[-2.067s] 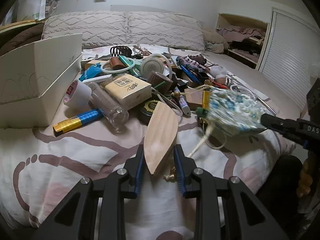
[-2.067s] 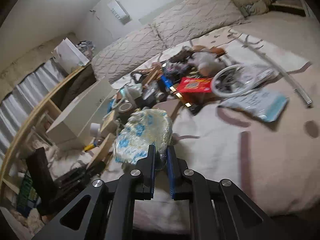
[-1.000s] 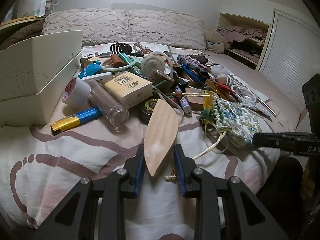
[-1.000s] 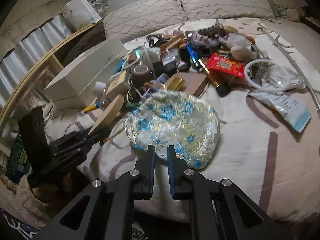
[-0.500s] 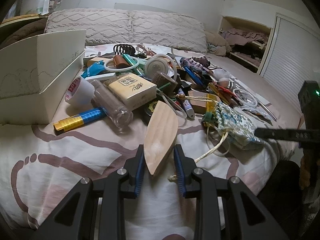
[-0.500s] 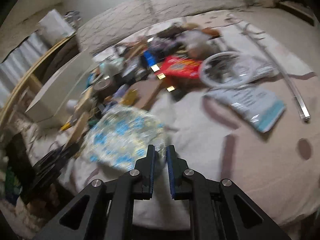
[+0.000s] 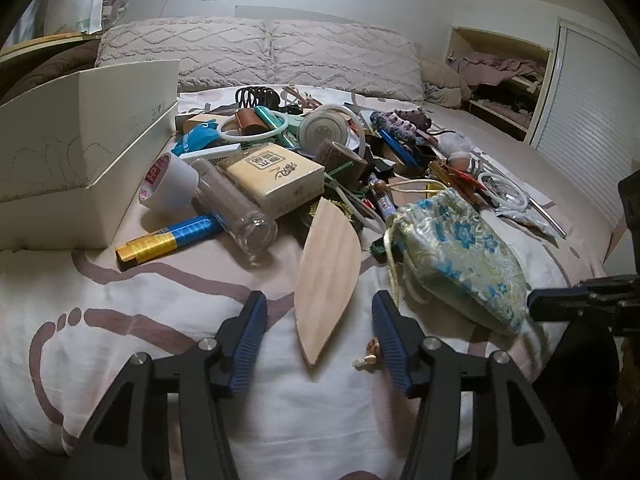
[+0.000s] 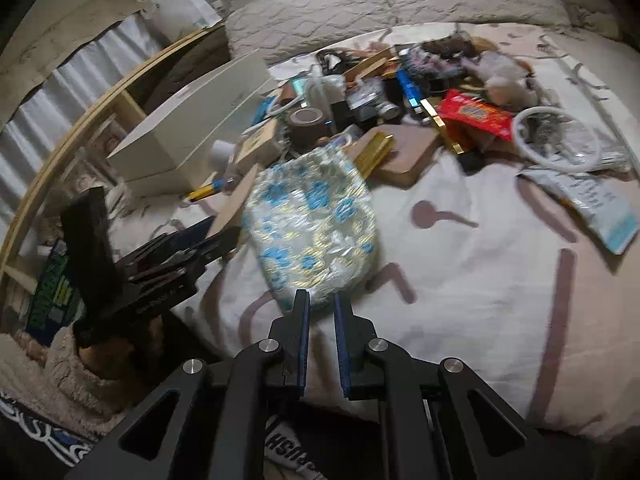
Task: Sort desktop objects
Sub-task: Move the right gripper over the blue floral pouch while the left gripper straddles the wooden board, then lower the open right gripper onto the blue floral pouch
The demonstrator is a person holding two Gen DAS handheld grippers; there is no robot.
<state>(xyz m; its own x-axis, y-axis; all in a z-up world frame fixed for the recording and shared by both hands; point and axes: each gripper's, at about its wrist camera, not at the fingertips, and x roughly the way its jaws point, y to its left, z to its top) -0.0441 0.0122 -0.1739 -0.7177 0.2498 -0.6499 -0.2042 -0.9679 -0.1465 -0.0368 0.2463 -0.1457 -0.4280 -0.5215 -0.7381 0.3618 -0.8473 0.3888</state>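
A leaf-shaped wooden board (image 7: 326, 276) lies on the bedspread between the wide-apart fingers of my left gripper (image 7: 318, 334), which is open and not touching it. My right gripper (image 8: 320, 308) is shut on the near edge of a floral drawstring pouch (image 8: 316, 232), which rests on the bed. The pouch also shows in the left wrist view (image 7: 460, 252), with the right gripper (image 7: 568, 304) at its right end. The board's edge shows in the right wrist view (image 8: 236, 204), beside the left gripper (image 8: 188, 252).
A heap of small objects covers the bed's middle: clear bottle (image 7: 236, 208), tape roll (image 7: 168, 184), yellow box (image 7: 276, 178), blue-gold tube (image 7: 168, 242), red packet (image 8: 476, 114). An open white box (image 7: 64, 152) stands left. Pillows (image 7: 260, 52) lie behind.
My left gripper has opened and let go of the wooden board, which now lies flat. The right gripper has brought the pouch down onto the bed, nearer the board.
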